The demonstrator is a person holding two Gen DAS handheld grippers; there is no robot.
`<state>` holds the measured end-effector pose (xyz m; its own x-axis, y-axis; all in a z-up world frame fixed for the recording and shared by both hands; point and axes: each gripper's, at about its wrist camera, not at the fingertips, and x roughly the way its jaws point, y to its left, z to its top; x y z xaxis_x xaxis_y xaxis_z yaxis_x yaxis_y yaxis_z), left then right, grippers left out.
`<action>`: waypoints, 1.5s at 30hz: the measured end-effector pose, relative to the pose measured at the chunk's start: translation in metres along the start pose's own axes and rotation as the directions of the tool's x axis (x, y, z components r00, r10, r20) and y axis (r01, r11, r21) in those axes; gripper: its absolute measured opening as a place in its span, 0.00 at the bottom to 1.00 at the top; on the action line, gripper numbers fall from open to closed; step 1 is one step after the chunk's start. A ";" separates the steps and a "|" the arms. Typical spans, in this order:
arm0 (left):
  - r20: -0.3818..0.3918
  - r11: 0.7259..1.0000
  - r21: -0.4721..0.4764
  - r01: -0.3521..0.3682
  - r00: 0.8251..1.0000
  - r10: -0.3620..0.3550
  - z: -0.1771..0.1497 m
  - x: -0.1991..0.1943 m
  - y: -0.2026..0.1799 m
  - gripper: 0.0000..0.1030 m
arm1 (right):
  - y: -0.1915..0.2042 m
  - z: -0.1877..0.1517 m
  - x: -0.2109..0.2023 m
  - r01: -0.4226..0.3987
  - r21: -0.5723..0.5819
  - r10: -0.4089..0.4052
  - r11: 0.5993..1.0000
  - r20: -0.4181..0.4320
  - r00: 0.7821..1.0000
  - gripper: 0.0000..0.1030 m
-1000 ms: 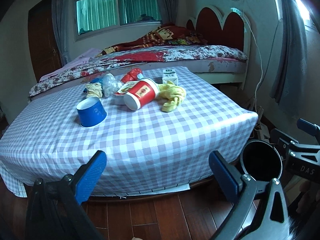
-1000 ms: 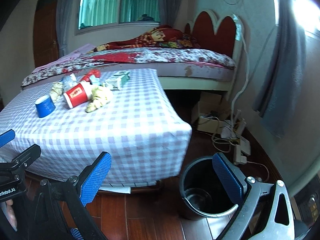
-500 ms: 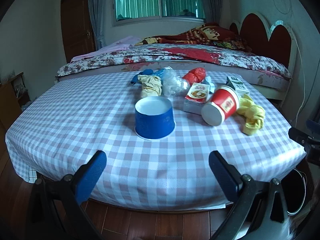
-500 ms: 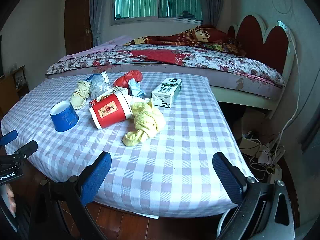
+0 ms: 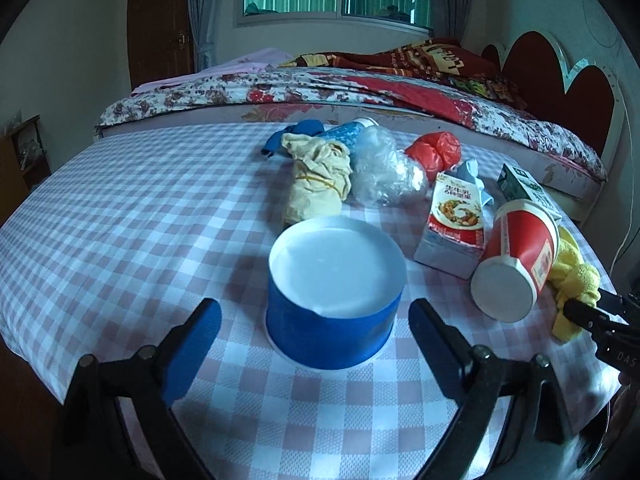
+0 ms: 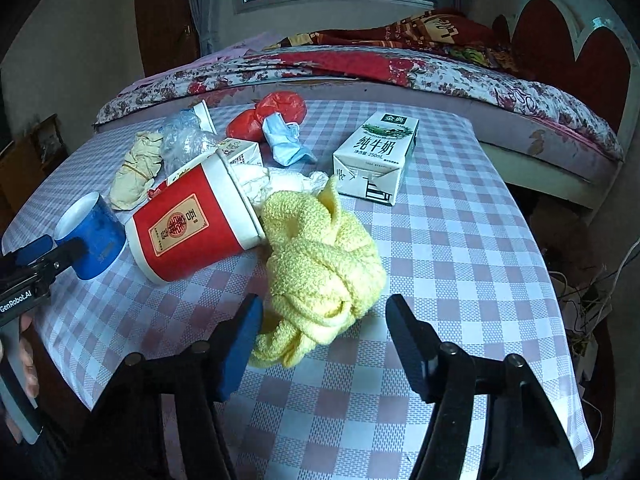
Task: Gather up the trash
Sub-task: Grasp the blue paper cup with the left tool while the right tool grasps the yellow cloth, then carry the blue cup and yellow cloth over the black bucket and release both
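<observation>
A blue paper cup stands upside down on the checked tablecloth. My left gripper straddles it, jaws closing, with a gap on each side. To its right a red paper cup lies on its side, stuffed with white paper. A knotted yellow cloth lies between the fingers of my right gripper, whose jaws are closing; a gap shows at the right finger. Behind lie a milk carton, a snack carton, a clear bag, a red bag and a beige bundle.
A crumpled blue mask lies by the red bag. A bed with a red headboard runs along the table's far side. Cables lie on the floor past the table's right edge. A hand holds the left gripper's handle.
Both grippers have swung from the floor and the black bin up over the table and closed in: the left onto the blue cup, the right onto the yellow cloth. Both jaws have narrowed.
</observation>
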<state>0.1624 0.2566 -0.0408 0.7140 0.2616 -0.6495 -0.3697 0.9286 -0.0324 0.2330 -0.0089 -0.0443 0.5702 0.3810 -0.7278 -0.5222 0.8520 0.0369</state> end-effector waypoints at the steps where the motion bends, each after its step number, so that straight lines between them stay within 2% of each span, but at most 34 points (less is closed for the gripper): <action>1: -0.003 1.000 0.006 0.002 1.000 -0.002 0.001 0.003 -0.002 0.88 | -0.001 0.000 0.001 -0.003 0.003 0.003 1.000 -0.001 1.000 0.58; 4: -0.020 1.000 0.015 0.026 0.999 -0.026 0.002 0.012 -0.002 0.78 | -0.005 0.005 0.005 -0.014 0.018 0.014 1.000 -0.002 1.000 0.51; 5: -0.024 0.999 0.021 0.042 0.999 -0.042 0.002 0.013 -0.002 0.74 | -0.006 0.005 0.006 -0.020 0.017 0.020 1.000 -0.001 1.000 0.45; 6: -0.018 0.999 0.026 0.045 0.999 -0.045 0.002 0.011 -0.002 0.73 | -0.007 0.005 0.005 -0.027 0.015 0.027 1.000 0.002 1.000 0.40; 8: 0.001 0.998 0.024 0.065 0.998 -0.065 0.002 0.003 -0.001 0.73 | -0.010 0.005 0.001 -0.037 0.021 0.036 0.999 0.013 0.999 0.37; 15: 0.075 0.994 0.071 0.088 0.993 -0.093 0.006 -0.036 -0.023 0.73 | -0.029 -0.003 -0.036 0.013 0.023 -0.015 1.000 0.095 0.995 0.37; 23: 0.112 0.971 0.160 0.176 0.974 -0.195 -0.003 -0.076 -0.079 0.73 | -0.069 -0.036 -0.093 0.063 0.037 -0.068 0.997 0.133 0.989 0.37; 30: 0.104 0.925 0.251 0.287 0.942 -0.320 -0.017 -0.104 -0.142 0.73 | -0.116 -0.069 -0.145 0.128 0.095 -0.141 0.987 0.144 0.979 0.38; 39: 0.066 0.834 0.375 0.405 0.886 -0.459 -0.040 -0.133 -0.213 0.73 | -0.167 -0.115 -0.189 0.196 0.172 -0.219 0.965 0.125 0.968 0.38; 45: 0.016 0.770 0.435 0.466 0.852 -0.524 -0.062 -0.144 -0.256 0.73 | -0.199 -0.150 -0.200 0.239 0.237 -0.262 0.942 0.071 0.962 0.38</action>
<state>0.1170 -0.0348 0.0138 0.8110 -0.2596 -0.5244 0.3066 0.9518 0.0030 0.1274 -0.3083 -0.0091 0.7311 0.1687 -0.6611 -0.2049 0.9785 0.0231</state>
